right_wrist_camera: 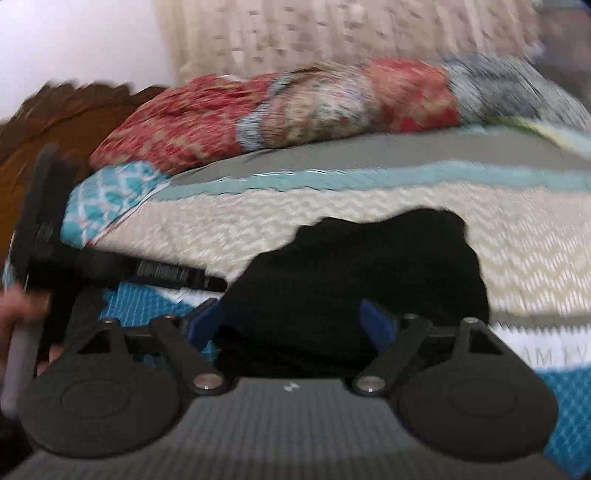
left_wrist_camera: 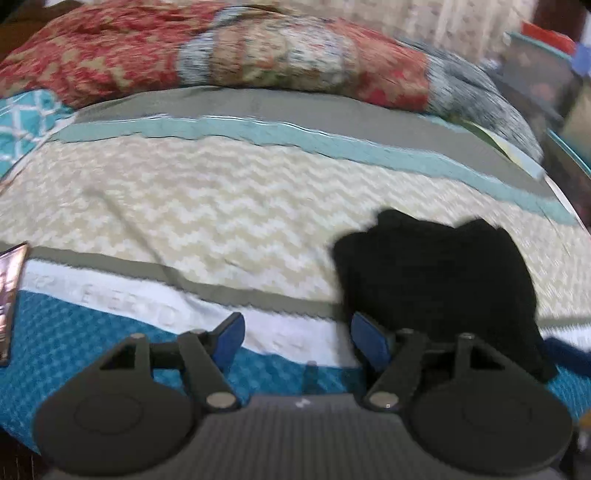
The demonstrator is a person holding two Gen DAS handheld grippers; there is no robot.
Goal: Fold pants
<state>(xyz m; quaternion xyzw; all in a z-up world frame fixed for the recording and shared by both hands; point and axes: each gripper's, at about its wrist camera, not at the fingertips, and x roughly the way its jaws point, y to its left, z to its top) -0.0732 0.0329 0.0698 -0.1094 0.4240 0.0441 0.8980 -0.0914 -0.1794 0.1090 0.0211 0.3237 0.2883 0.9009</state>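
Bedspread [left_wrist_camera: 184, 206] carries folded black pants [right_wrist_camera: 362, 266]; left gripper [left_wrist_camera: 297, 336] and right gripper [right_wrist_camera: 291, 325] gape, grasping nothing.

bedroom in a home. a bed [left_wrist_camera: 184, 192] is lying under a striped, zigzag-patterned bedspread [right_wrist_camera: 517, 236]; a red floral quilt [left_wrist_camera: 147, 48] is bunching at its far side, a wooden headboard [right_wrist_camera: 74, 110] and pale curtain [right_wrist_camera: 332, 33] standing behind.
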